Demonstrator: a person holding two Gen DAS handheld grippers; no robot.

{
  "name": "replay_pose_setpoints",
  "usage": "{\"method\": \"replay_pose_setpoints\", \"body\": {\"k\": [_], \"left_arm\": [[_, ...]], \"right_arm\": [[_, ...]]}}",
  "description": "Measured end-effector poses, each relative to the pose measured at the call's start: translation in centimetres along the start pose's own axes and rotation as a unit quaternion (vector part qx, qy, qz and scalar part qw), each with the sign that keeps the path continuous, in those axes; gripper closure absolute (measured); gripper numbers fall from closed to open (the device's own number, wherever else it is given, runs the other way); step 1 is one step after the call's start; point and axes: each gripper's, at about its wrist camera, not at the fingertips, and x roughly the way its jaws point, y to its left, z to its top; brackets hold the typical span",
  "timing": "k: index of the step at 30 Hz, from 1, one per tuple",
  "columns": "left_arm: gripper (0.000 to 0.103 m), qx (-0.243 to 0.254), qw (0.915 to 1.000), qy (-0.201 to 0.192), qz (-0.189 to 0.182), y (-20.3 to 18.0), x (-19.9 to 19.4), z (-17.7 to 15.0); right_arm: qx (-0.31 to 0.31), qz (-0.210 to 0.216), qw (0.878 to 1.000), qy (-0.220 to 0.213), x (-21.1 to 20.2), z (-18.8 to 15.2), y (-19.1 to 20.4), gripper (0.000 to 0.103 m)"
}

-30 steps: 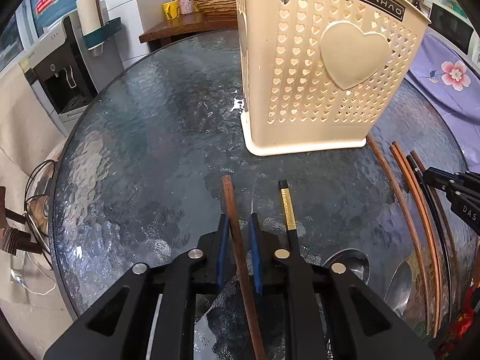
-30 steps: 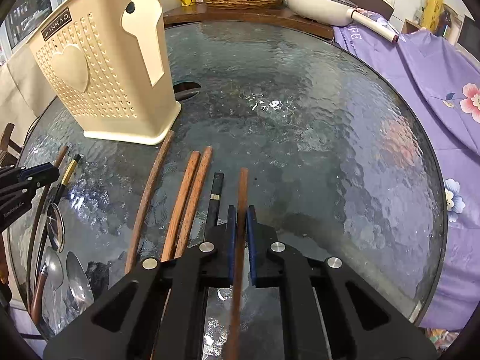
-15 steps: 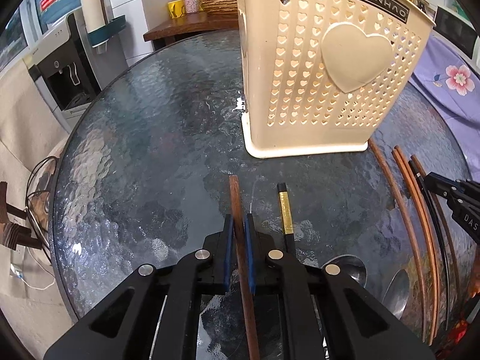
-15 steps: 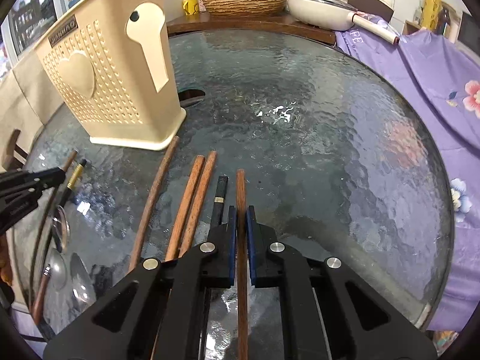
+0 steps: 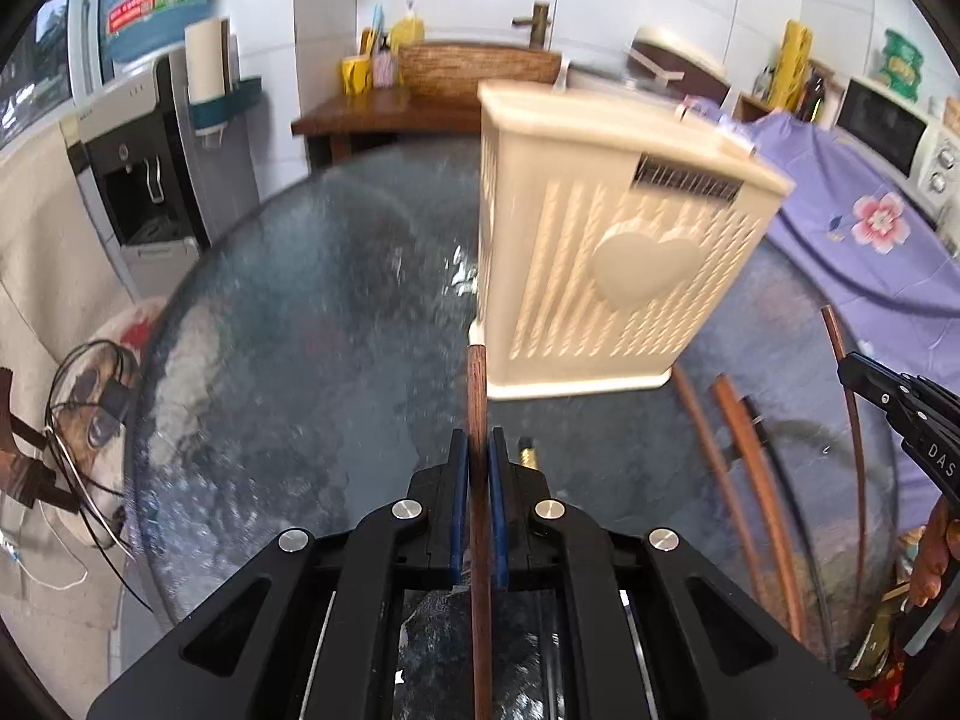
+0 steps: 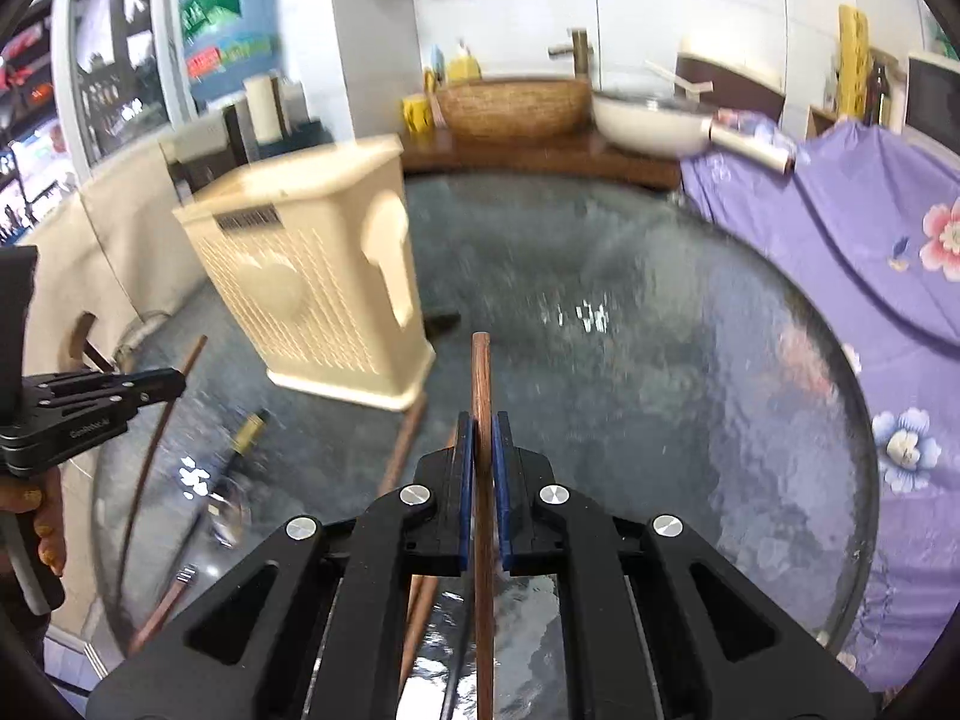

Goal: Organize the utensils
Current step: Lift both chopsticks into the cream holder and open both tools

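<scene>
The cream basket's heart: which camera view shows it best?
The left wrist view: the heart on the cream basket faces the camera, large though blurred. In the right wrist view it is smaller, oblique and more smeared.

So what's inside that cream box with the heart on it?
You can't see inside. The cream holder shows only its walls and top rim from here, and its small holes are too blurred to peek through. The chopsticks on view are outside it, on the glass table.
</scene>
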Motion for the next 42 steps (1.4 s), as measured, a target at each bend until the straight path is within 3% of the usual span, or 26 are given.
{"method": "replay_pose_setpoints", "body": {"k": [6,12,28,33,42], "left_arm": [[0.096,0.011,0.9984,-0.046,-0.030,-0.2,-5.2,0.4],[0.096,0.020,0.9954,-0.068,-0.064,-0.8,-8.6,0.2],[0.096,0.026,0.9888,-0.126,-0.076,-0.6,-13.7,1.8],[0.096,0.026,0.9834,-0.160,-0.082,-0.9,-15.8,4.4],[0.096,0.021,0.9694,-0.227,-0.091,-2.2,-19.4,11.7]], "right_arm": [[-0.013,0.027,0.998,-0.057,-5.2,1.7,1.0,0.096],[-0.014,0.058,0.995,-0.083,-8.7,2.9,1.4,0.096],[-0.030,0.104,0.988,-0.108,-11.6,5.7,3.3,0.096],[-0.037,0.110,0.987,-0.115,-11.6,8.7,4.1,0.096],[-0.022,0.130,0.978,-0.160,-13.2,18.1,5.5,0.096]]}}
